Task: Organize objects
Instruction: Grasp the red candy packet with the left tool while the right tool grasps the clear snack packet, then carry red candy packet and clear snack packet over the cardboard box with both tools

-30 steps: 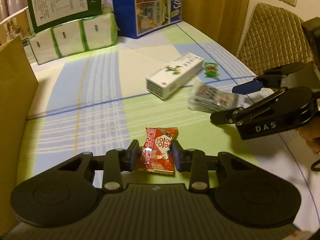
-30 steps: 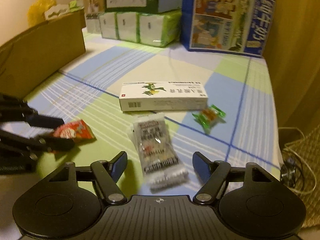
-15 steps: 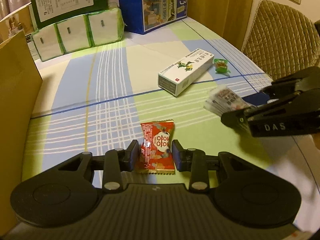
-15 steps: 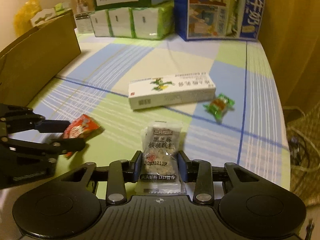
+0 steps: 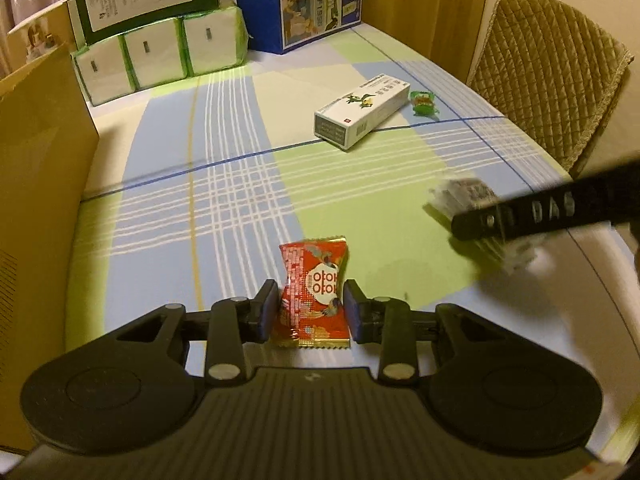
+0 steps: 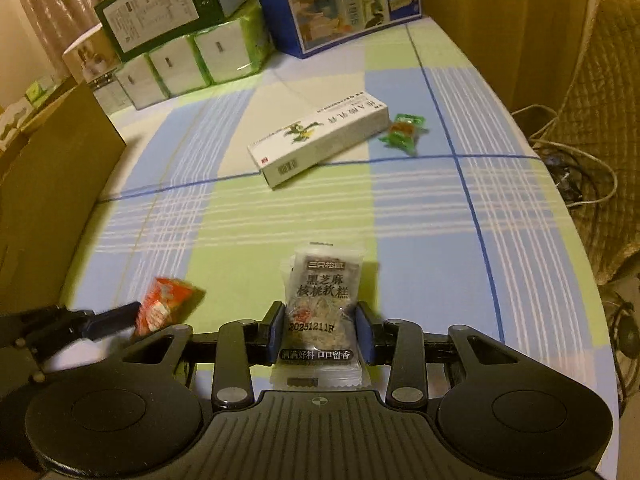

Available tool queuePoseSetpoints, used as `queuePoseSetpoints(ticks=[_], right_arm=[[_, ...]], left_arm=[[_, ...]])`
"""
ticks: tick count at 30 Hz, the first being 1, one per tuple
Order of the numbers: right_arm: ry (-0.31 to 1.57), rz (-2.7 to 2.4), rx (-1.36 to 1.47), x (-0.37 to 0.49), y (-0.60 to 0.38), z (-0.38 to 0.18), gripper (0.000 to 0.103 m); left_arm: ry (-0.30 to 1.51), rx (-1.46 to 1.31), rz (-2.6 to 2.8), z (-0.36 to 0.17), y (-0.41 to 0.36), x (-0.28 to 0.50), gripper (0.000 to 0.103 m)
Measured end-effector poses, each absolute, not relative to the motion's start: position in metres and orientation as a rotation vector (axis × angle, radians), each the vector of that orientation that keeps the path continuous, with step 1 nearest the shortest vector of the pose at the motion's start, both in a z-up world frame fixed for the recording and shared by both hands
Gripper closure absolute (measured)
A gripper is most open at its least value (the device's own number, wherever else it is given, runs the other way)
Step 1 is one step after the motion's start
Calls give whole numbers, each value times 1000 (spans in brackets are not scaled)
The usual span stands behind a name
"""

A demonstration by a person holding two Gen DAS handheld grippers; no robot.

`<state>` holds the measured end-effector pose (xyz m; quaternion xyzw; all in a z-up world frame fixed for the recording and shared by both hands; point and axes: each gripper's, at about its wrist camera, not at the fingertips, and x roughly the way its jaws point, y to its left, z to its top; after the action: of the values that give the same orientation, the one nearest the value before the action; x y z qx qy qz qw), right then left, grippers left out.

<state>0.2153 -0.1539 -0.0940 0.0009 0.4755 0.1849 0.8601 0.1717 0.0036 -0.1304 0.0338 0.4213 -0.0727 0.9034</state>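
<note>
our left gripper [image 5: 310, 312] has its fingers clamped on the red snack packet [image 5: 314, 292]. our right gripper [image 6: 320, 328] pinches the grey sesame cake packet [image 6: 324, 304] above the table [image 6: 420, 216].

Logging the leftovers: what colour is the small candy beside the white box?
Green candy, clearest in the right wrist view.

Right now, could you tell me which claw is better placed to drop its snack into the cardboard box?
Left. The left claw, shut on the red snack, sits nearer the cardboard box at the table's left edge; the right claw holds its grey packet farther away.
</note>
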Motion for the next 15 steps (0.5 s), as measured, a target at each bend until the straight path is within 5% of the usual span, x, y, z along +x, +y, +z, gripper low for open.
queuePoseSetpoints(ticks=[15], right_arm=[[893,386,-174,190,-141,-108,68]], left_arm=[[864,88,-189,-131,1,182,80]])
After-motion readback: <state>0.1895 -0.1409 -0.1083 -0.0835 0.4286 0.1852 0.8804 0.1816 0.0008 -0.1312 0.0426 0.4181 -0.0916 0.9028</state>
